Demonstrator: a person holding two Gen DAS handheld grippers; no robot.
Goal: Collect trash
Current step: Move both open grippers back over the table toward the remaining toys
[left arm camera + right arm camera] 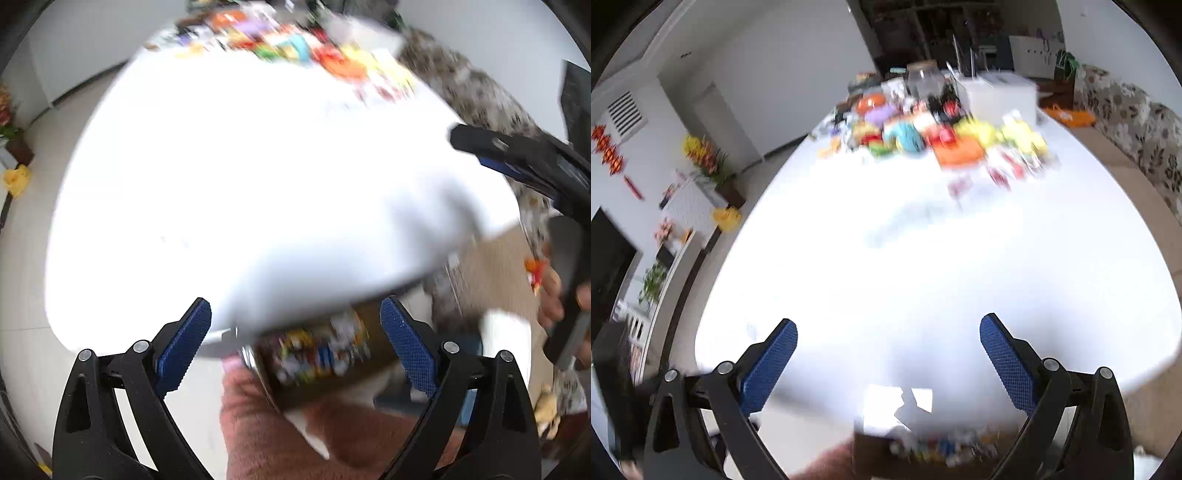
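Right wrist view: both the right gripper point(888, 354) and left gripper point(295, 339) gape wide and empty between pickups, so next comes reaching the colourful wrappers point(942, 140) at upper centre.

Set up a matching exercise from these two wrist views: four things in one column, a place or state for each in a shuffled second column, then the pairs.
1. left gripper
2. white table
3. colourful wrappers
4. brown box

A. heaped at the table's far end
B. below the table's near edge, wrappers inside
C. open, gripping nothing
D. bare across its middle

Pairs: 1-C, 2-D, 3-A, 4-B
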